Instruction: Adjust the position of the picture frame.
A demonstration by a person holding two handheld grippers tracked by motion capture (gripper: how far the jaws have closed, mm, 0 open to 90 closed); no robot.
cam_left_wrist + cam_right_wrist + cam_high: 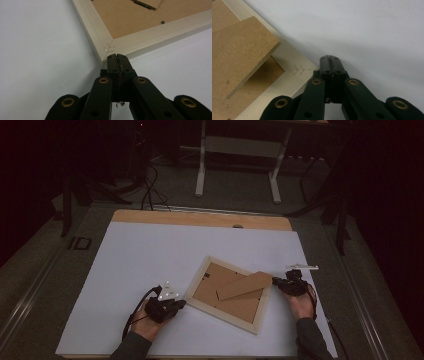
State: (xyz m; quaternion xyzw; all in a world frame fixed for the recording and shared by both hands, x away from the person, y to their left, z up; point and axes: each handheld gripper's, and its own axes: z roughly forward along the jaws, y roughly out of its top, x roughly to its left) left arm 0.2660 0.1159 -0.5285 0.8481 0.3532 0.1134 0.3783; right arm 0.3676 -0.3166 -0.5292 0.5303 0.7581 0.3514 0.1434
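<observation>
While both my tongs sit pressed together, the picture frame (228,294) lies tilted between them, left tongs (181,304) at its near-left corner, right tongs (274,281) at its right corner.

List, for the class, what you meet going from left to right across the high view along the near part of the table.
left tool → picture frame, lying face down → its propped-up stand flap → right tool → small white part

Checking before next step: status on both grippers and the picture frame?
Left gripper shut, empty, tip at frame corner. Right gripper shut, empty, at opposite corner. Picture frame face down, stand flap raised. Nothing in the way.
</observation>
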